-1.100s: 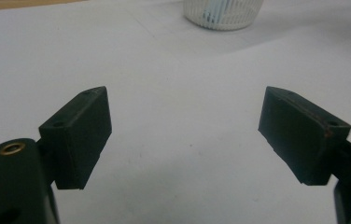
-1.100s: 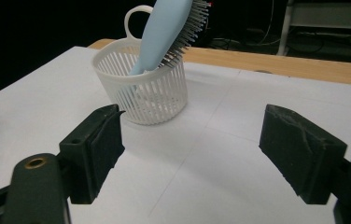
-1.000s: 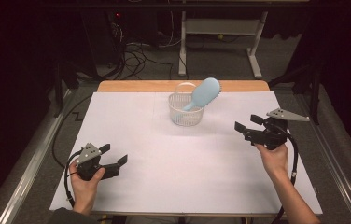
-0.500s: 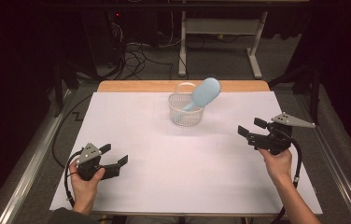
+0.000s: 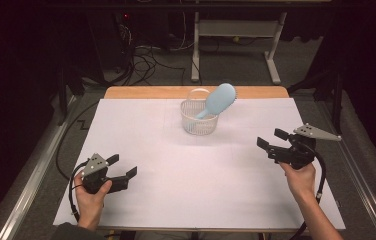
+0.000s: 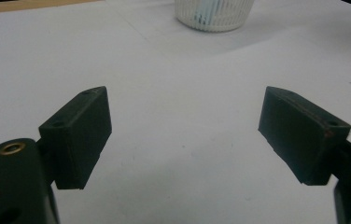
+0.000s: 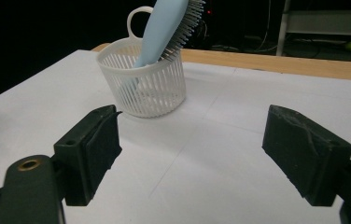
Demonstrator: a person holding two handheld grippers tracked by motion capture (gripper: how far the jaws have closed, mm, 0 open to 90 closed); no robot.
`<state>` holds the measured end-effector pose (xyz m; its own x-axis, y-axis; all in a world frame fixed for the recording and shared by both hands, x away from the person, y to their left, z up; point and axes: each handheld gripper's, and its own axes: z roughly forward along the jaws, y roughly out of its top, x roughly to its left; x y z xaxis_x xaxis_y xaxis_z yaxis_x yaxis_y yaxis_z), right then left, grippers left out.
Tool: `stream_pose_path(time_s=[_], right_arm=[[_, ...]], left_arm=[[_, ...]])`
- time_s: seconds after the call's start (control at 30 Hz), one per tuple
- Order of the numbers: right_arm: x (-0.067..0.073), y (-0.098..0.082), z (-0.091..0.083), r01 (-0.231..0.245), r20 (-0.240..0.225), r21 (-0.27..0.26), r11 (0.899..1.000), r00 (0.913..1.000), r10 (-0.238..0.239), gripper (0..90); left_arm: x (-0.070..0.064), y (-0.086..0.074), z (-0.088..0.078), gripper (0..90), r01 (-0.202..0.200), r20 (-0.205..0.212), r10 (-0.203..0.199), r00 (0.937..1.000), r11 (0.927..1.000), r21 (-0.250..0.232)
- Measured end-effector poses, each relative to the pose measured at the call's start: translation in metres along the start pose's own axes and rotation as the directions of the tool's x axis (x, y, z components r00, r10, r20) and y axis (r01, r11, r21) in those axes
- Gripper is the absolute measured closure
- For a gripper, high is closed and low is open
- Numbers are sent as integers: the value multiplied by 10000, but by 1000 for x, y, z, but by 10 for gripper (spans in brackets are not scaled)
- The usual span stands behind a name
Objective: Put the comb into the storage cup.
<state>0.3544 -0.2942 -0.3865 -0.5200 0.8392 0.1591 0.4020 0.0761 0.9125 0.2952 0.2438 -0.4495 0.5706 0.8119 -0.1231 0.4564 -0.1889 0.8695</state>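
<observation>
The brush [image 5: 219, 100] stands handle-down in the basket [image 5: 199, 120] at the far middle of the bench [image 5: 186, 200], head leaning right. Both claws, left [image 5: 122, 172] and right [image 5: 271, 142], gape empty, well apart from it. To lift it, probably grip the head and pull along its lean.

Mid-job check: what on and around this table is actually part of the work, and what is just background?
In play:
- light blue plastic hairbrush, handle down in the basket
- white slatted plastic basket
- left gripper, open
- right gripper, open

Background:
- white table cover
- floor cables
- grey metal stand
</observation>
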Motion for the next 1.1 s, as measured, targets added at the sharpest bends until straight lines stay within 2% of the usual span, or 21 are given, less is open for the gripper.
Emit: stream_pose_path(time_s=[0.67,1.1], right_arm=[[3,-9,-12,19,-36,-211,9998,10000,-19,194],[4,-17,-22,116,98,-422,9990,9999,-112,190]], left_arm=[[0,-1,-1,181,20,73,-20,10000,10000,-19],[-1,-1,-2,181,3,154,-2,9999,10000,-52]])
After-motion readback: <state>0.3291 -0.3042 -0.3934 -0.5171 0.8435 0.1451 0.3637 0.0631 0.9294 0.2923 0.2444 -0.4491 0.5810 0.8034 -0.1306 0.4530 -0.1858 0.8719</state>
